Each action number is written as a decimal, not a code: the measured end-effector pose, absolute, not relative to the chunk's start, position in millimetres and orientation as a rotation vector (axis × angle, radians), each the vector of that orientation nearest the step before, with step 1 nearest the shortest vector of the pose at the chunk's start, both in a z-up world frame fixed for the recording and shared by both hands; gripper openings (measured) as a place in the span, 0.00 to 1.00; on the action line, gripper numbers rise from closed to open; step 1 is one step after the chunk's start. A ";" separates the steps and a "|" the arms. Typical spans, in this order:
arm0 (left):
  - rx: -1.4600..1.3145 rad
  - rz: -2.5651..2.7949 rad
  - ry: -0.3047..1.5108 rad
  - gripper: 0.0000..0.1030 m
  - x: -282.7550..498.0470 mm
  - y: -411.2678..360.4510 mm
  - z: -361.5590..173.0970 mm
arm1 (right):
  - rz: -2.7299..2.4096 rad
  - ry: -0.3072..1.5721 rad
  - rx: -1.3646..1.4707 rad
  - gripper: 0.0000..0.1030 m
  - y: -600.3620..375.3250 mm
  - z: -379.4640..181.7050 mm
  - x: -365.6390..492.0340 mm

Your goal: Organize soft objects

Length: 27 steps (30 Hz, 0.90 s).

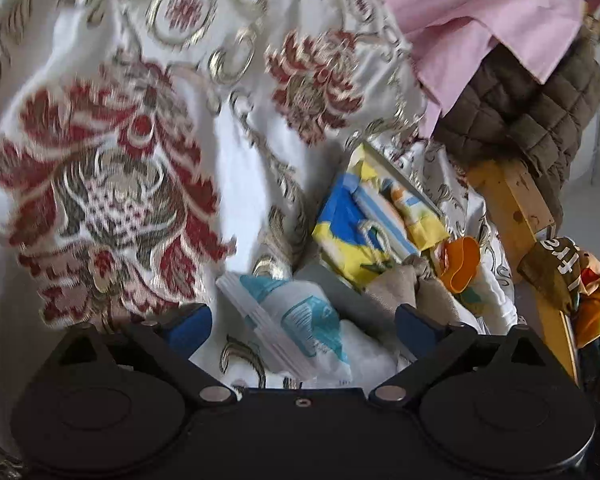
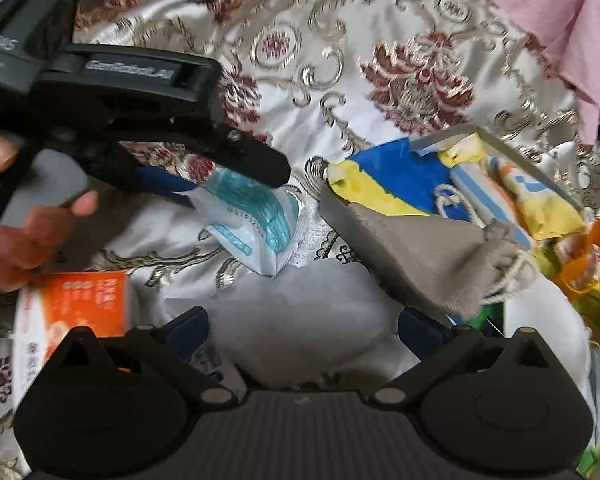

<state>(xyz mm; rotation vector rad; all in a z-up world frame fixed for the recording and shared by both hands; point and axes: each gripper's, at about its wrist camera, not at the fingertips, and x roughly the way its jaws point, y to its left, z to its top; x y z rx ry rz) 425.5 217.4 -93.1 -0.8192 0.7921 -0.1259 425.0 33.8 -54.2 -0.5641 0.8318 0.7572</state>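
The white and teal packet (image 2: 252, 224) is seen lying on the embroidered cloth (image 2: 340, 80), just beside the grey tray (image 2: 336, 208) on the side away from the tray's blue and yellow packs (image 2: 400, 176), its long axis slanted from the left gripper (image 2: 236, 184) down toward the right gripper (image 2: 304, 328). A beige drawstring pouch (image 2: 428, 256) is draped over the tray's near corner, and an orange and white box (image 2: 80, 304) is seen beside the tray-far side of the packet. The left gripper's fingers are spread about the packet's upper end, while the right gripper is held spread above pale cloth near the tray.

The left tongs (image 2: 204, 192) reach in from the left, jaws spread, gripped by a hand (image 2: 24, 236). The right tongs (image 2: 304, 328) are parted wide, low and near
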 end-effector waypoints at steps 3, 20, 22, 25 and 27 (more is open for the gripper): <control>-0.890 -0.141 0.825 0.94 428.3 221.4 -105.7 | 0.751 0.869 -0.526 1.00 40.5 -57.4 435.6; -0.901 -0.104 0.867 0.63 428.4 227.9 -117.4 | 0.643 0.944 -0.464 0.78 40.9 -73.7 441.9; -0.929 -0.107 0.871 0.53 427.6 230.7 -120.3 | 0.635 0.932 -0.466 0.74 42.1 -72.6 436.9; -0.934 -0.119 0.875 0.50 427.0 230.0 -121.6 | 0.626 0.911 -0.462 0.70 42.0 -72.6 432.0; -0.931 -0.126 0.875 0.48 426.3 228.8 -121.0 | 0.623 0.907 -0.441 0.66 39.9 -72.4 431.1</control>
